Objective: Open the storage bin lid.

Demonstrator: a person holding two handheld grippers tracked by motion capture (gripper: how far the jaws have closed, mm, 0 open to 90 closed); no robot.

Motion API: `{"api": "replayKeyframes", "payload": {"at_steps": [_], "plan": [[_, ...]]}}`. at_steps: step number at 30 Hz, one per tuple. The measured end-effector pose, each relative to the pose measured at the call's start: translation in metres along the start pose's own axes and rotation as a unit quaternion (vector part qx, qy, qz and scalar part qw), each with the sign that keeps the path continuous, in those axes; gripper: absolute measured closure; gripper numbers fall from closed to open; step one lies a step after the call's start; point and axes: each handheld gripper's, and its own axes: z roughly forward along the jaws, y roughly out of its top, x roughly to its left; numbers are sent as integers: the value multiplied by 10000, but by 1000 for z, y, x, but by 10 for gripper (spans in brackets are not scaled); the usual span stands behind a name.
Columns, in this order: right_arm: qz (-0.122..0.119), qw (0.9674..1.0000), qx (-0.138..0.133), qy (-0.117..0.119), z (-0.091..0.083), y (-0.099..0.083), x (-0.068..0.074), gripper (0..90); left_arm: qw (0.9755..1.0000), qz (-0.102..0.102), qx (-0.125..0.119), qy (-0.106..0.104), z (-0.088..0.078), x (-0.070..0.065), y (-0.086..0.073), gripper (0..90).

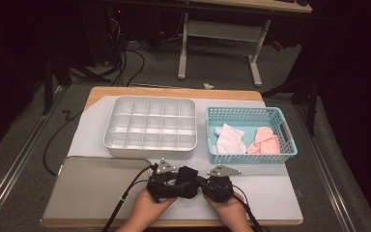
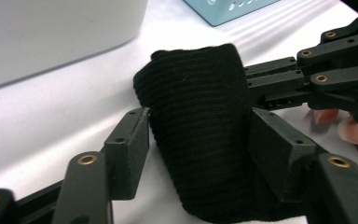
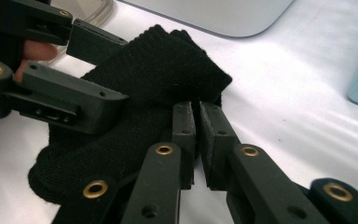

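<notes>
Black ribbed knit, a sock (image 1: pixel 187 181) as far as we can tell, sits bunched on the white mat (image 1: pixel 270 193) at the near edge of the table, between our two grippers. Our left gripper (image 2: pixel 198 135) stands spread with the folded sock filling the gap; one pad touches the cloth, but we cannot tell that it presses. Our right gripper (image 3: pixel 196 122) has its jaws nearly pressed together, pinching a thin fold of the sock's edge.

We judge the weak point to be that thin pinch: if we pull sideways, the knit could stretch and slide out, and the fold would spring loose. With the left jaws this wide, the bundle could also flop open.

Beyond lie the divided white tray (image 1: pixel 149 126) at the far centre, the blue basket (image 1: pixel 251 116) at the far right, and the flat metal tray (image 1: pixel 92 193) at the near left.
</notes>
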Motion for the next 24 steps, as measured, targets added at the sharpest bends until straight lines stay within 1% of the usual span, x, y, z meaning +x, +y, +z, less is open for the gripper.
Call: {"api": "replayKeyframes", "payload": {"at_steps": [1, 2, 7, 12, 16, 21, 23, 24], "plan": [[-6, 10000, 9, -1, 0, 0, 0, 848, 9999, -94, 51, -79, 0, 2, 0, 370], [-20, 10000, 28, -9, 0, 0, 0, 849, 9998, -148, 77, -111, 1, 4, 0, 363], [-43, 10000, 39, -15, 0, 0, 0, 848, 9995, -235, 93, -177, 3, 5, 0, 354], [-24, 10000, 44, -9, -1, 1, -1, 839, 9993, -248, 180, -212, 5, 6, 2, 354], [2, 10000, -14, -68, -10, -2, -1, 834, 9993, -231, 206, -214, 6, 5, 2, 354], [70, 9997, 195, -92, -7, -8, -6, 842, 9992, -220, 214, -246, 8, 4, 3, 354], [110, 9998, 183, -26, -7, -8, -8, 845, 9992, -201, 224, -261, 9, 3, 4, 355], [85, 9998, 202, -11, -7, -7, -8, 848, 9991, -215, 225, -275, 9, 2, 4, 355]]}}
